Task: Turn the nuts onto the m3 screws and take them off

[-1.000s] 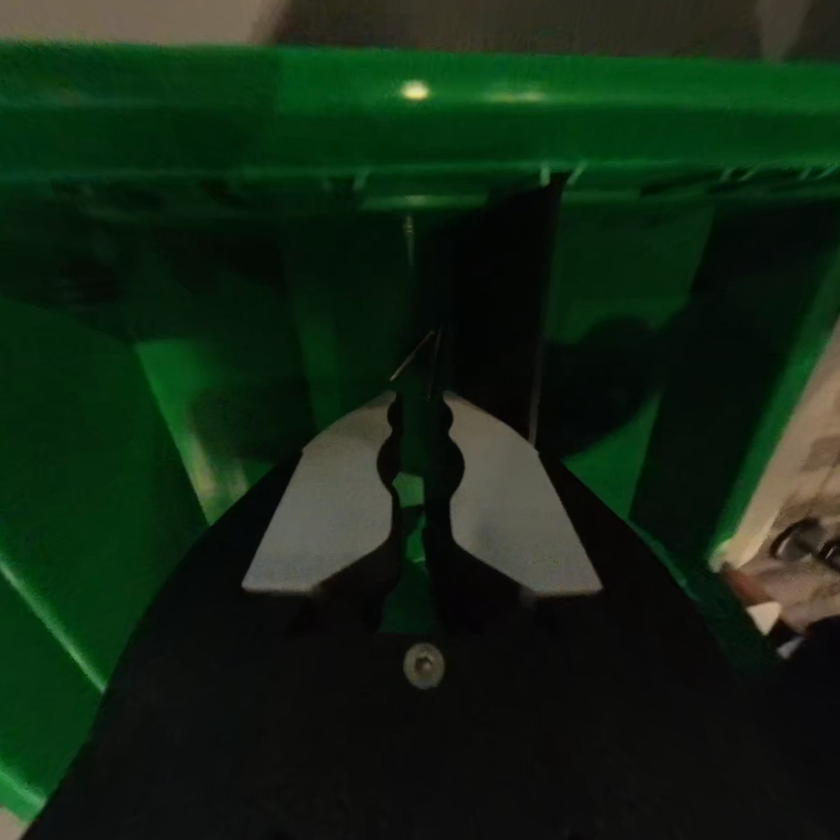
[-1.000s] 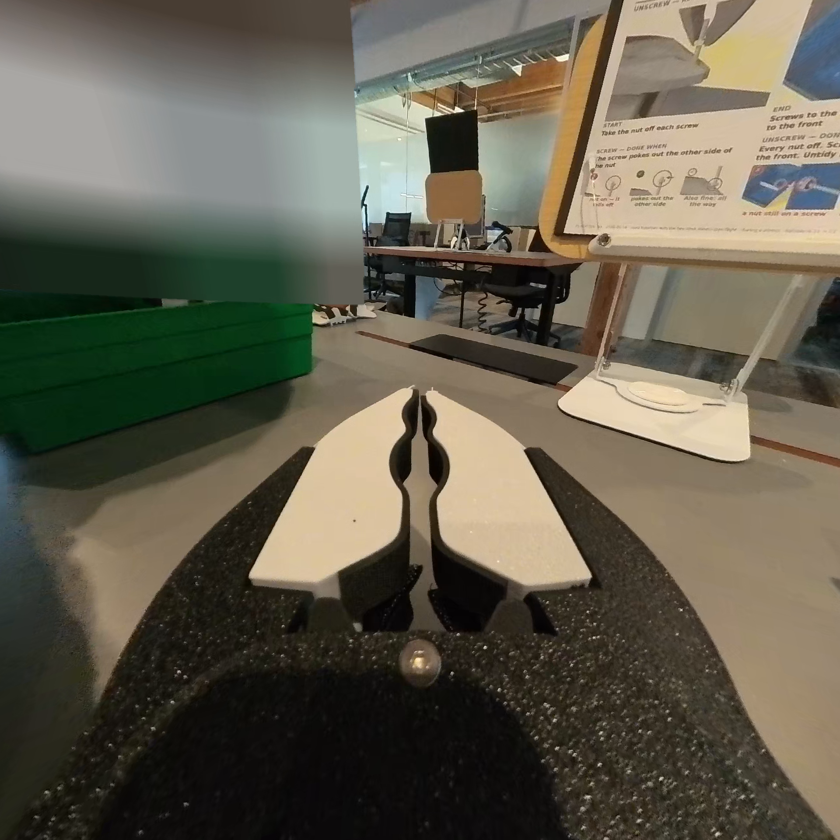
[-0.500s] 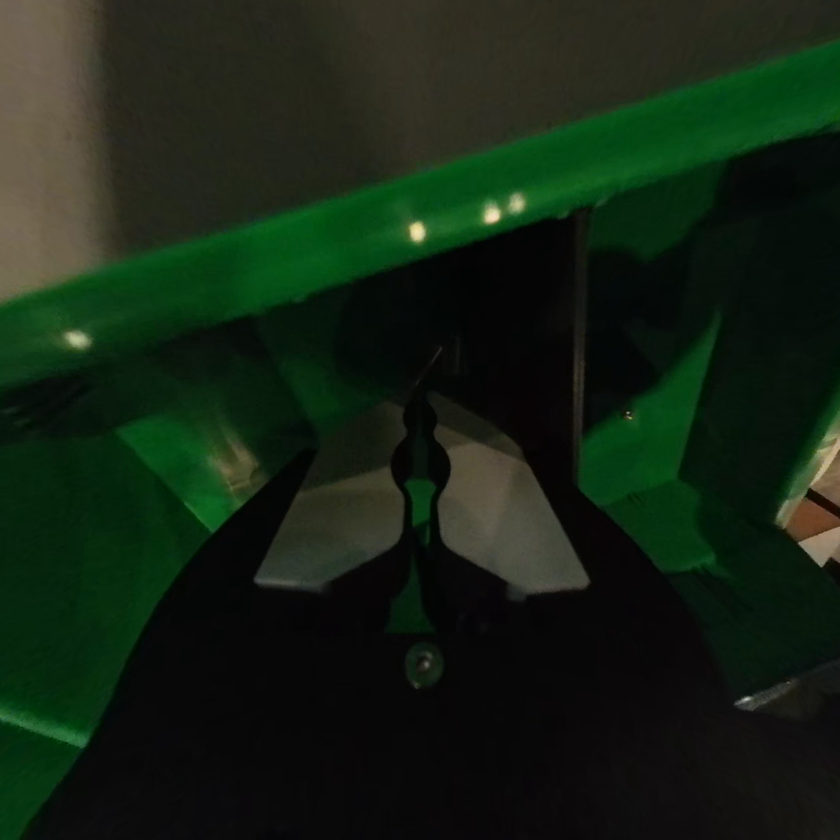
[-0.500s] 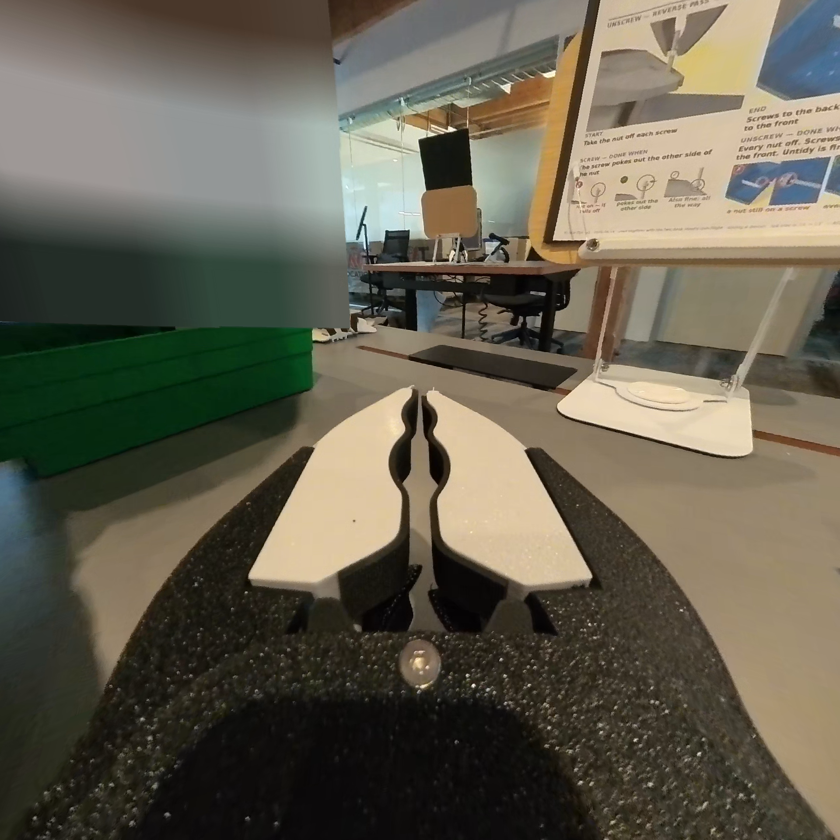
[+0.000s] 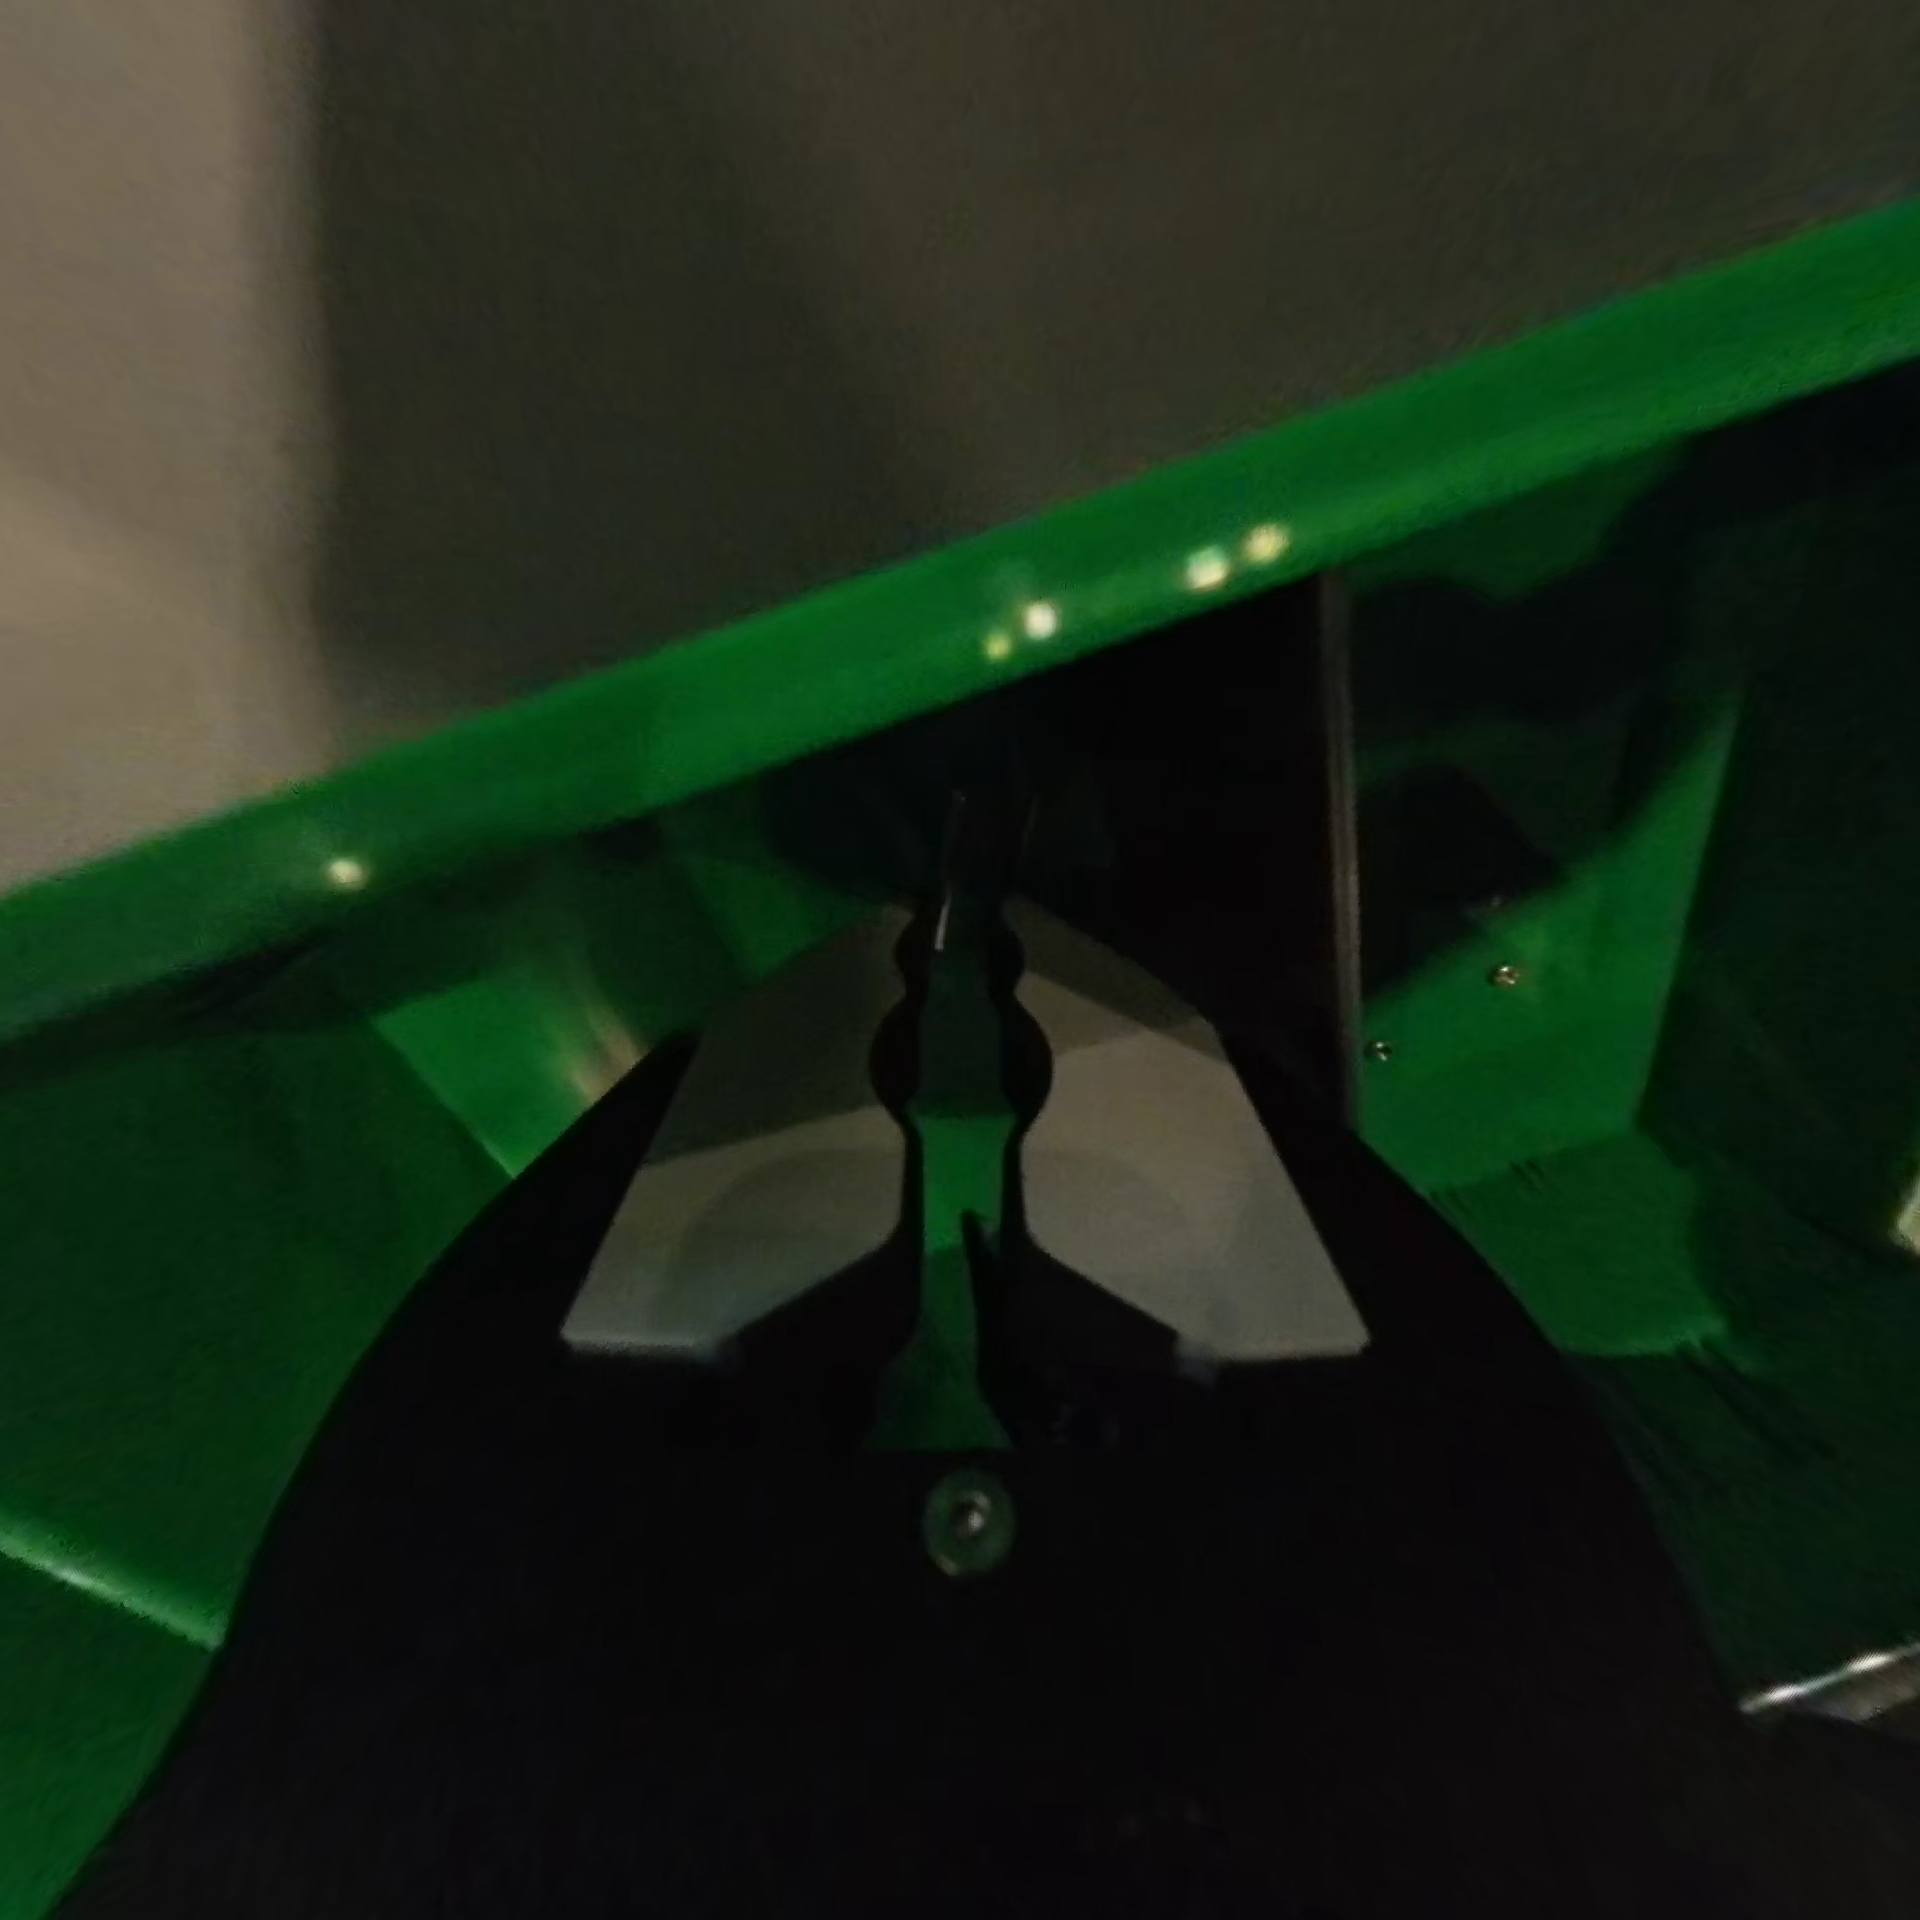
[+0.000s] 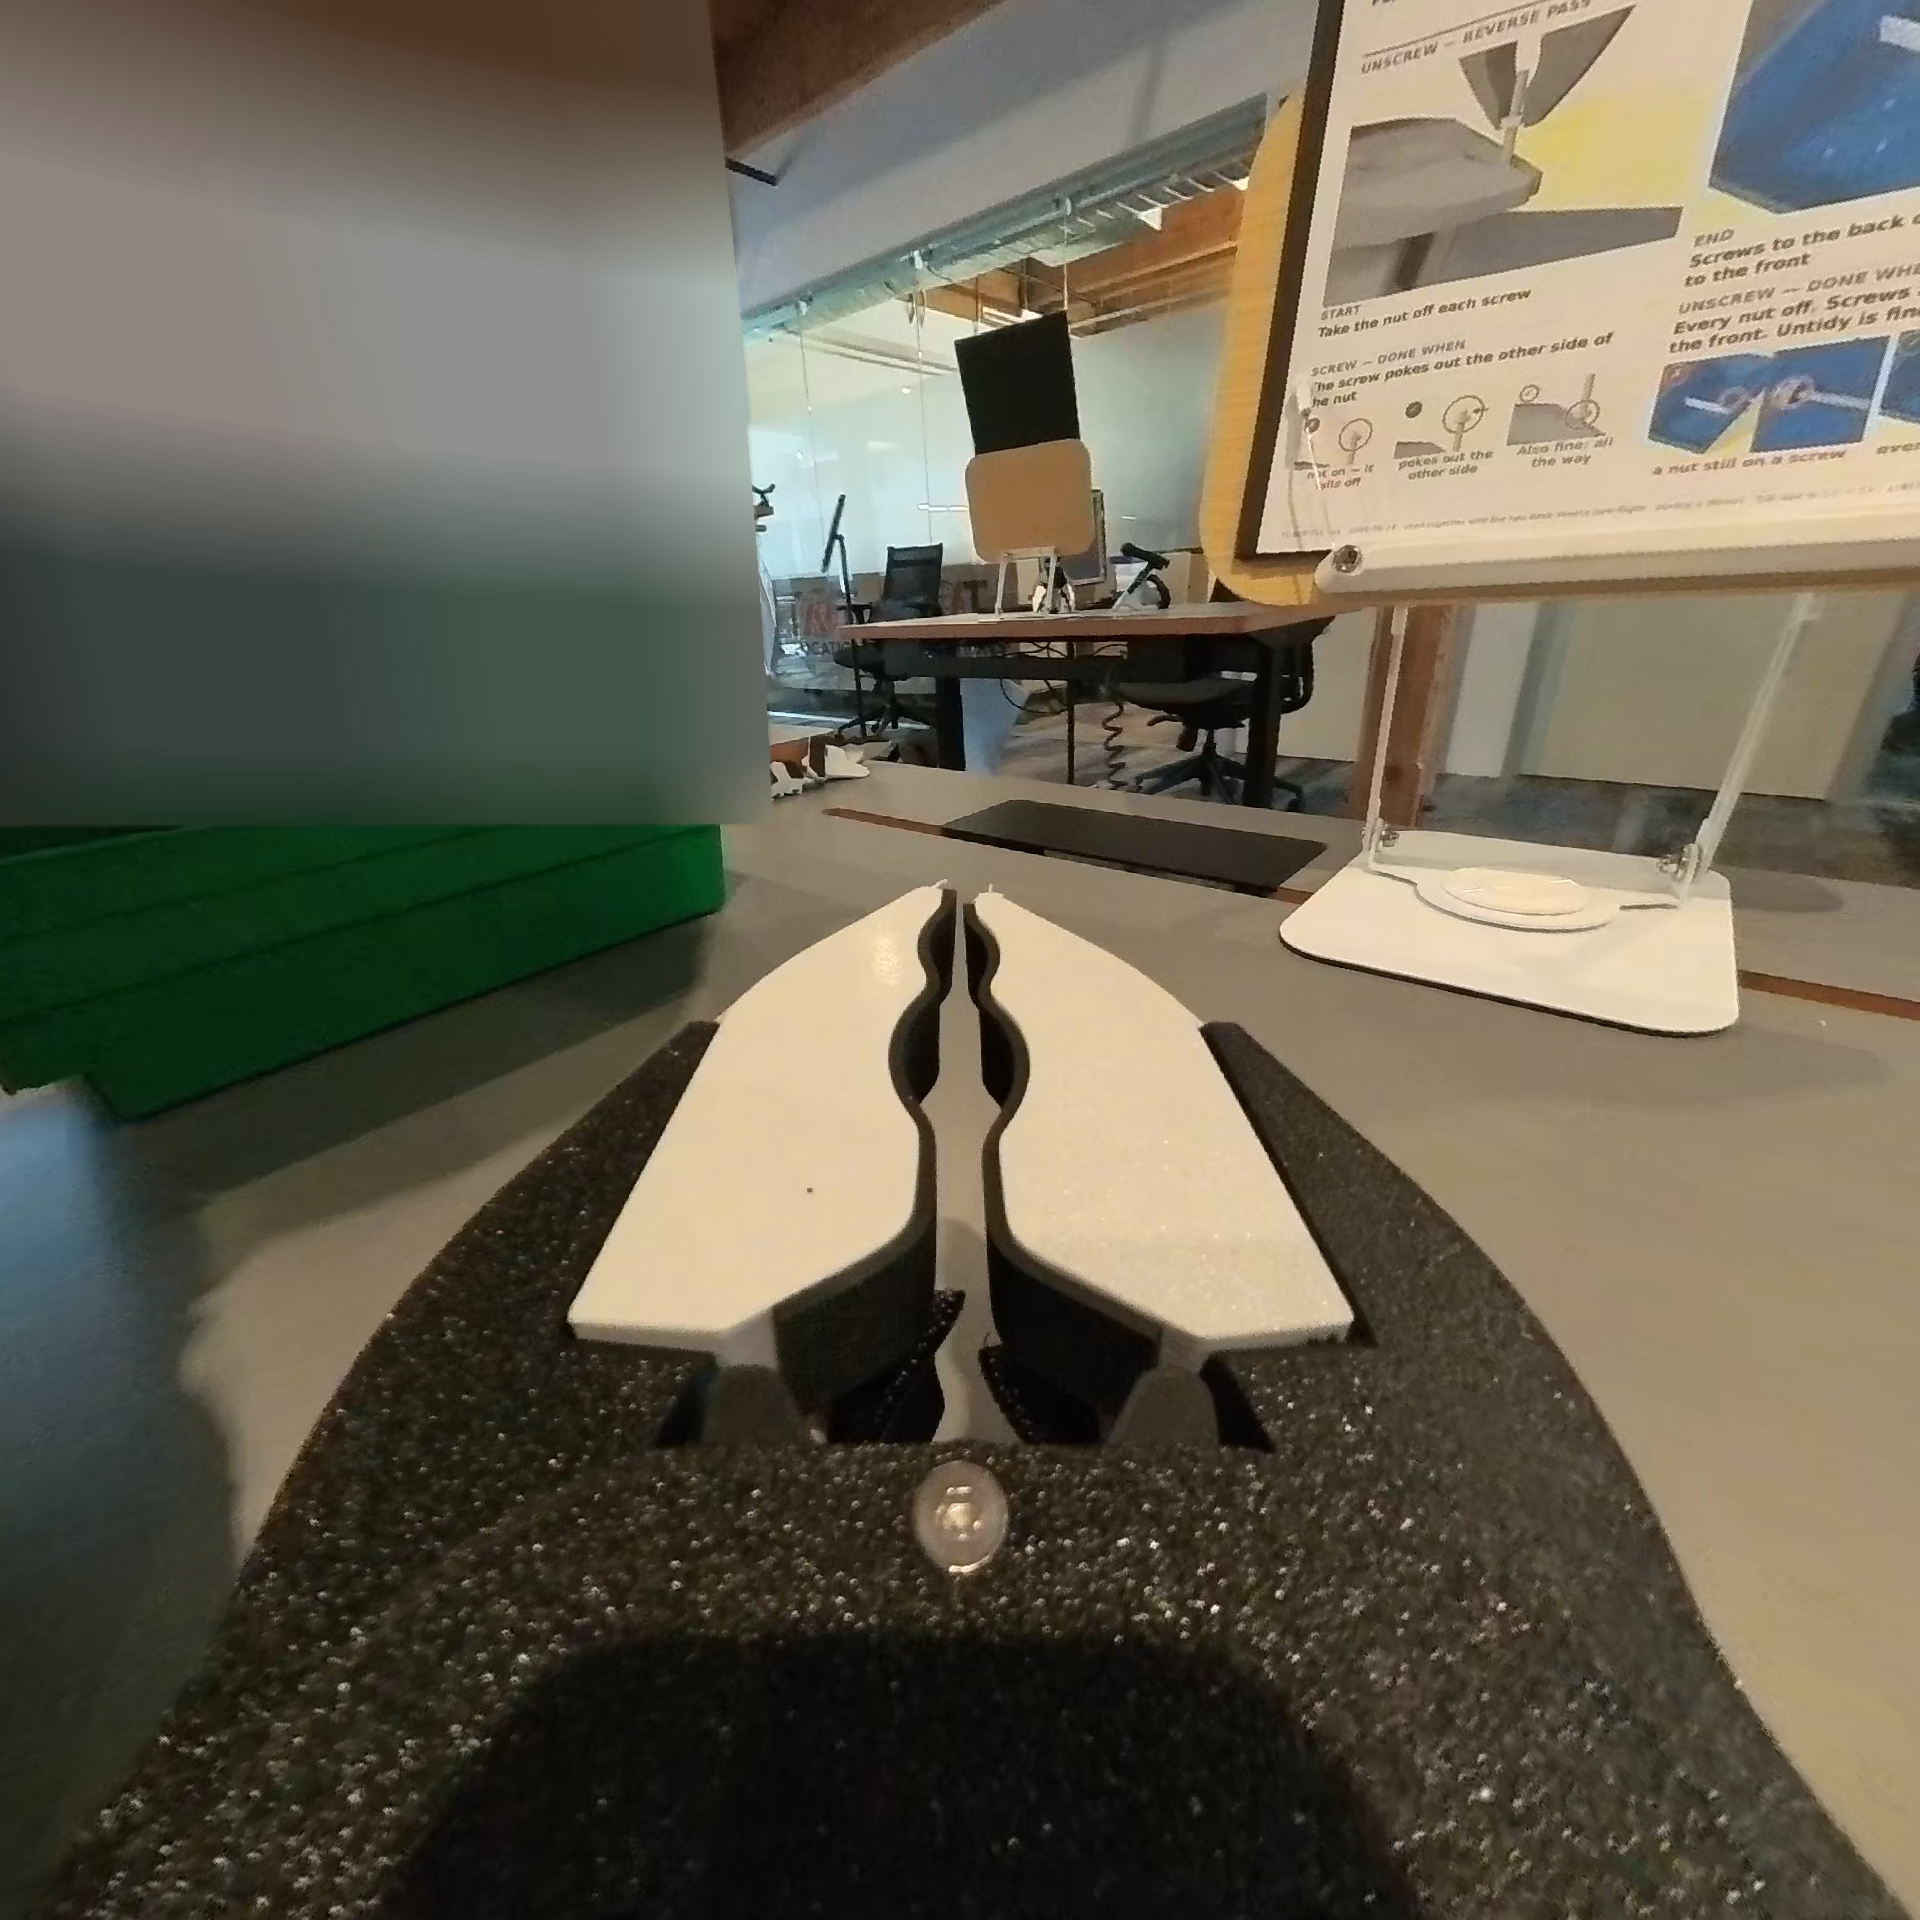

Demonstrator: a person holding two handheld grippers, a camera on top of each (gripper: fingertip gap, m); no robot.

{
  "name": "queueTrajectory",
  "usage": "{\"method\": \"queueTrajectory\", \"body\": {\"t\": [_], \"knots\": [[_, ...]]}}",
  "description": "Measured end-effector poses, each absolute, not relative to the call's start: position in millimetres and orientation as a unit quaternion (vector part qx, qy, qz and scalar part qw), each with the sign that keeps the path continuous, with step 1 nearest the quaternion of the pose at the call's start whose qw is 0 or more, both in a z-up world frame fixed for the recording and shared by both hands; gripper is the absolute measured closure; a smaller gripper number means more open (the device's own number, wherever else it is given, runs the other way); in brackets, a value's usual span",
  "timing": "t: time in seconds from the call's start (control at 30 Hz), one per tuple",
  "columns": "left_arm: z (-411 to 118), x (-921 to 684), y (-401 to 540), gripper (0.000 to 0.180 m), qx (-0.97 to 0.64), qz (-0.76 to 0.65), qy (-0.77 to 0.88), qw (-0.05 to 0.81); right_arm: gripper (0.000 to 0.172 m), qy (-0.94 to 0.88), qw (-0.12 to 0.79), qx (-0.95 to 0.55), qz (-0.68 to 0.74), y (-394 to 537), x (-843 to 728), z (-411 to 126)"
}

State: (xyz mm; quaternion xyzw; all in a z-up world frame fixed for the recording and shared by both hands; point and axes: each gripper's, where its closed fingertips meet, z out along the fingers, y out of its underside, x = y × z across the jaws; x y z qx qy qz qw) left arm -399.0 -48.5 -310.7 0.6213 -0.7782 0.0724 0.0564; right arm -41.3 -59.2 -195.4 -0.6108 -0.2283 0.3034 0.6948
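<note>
Item: left hand-held gripper (image 5: 961, 935), centre of the left wrist view, reaching into a green bin (image 5: 727, 717) in deep shadow. My fingers (image 5: 790, 1091) stand a little apart, with green showing down the slot between them. A thin bright sliver (image 5: 940, 920) sits at the tips; it may be an M3 screw, but I cannot tell, nor whether the pads press on it.

Item: right hand-held gripper (image 6: 961, 914), centre of the right wrist view, low over the grey surface (image 6: 1455, 1143). Its white fingers (image 6: 790, 1122) are closed almost tip to tip, with nothing between them.

Risks, as I judge them:
- Poor light and blur in the bin: I could close on air, or on the black divider (image 5: 1335, 831) just right of my tips.
- A screw caught only at the fingertips could twist out or drop back into the bin.
- The bin's sloped walls may deflect my fingers.
- My right hand-held gripper is well apart from the bin, so it cannot steady anything yet.

Item: task parts. Two small shiny specks (image 5: 1503, 974) lie on a green ledge at the right of the left wrist view, probably nuts or screw ends; too small to tell. No nut is seen on a screw.

Item: instruction board on a white stand (image 6: 1507, 935), upper right of the right wrist view.
</note>
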Motion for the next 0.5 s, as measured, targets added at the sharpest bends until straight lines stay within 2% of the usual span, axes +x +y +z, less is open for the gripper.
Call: {"method": "queueTrajectory", "body": {"t": [0.2, 0.5], "knots": [[-312, -398, -47, 0.177, 0.623, 0.063, -0.778, 0.049, 0.170, -0.223, 0.694, -0.611, 0.308, -58, -40, -195], [-291, -415, -31, 0.179, 0.683, 0.024, -0.729, -0.028, 0.171, -0.221, 0.699, -0.601, 0.318, -57, -41, -192]]}}
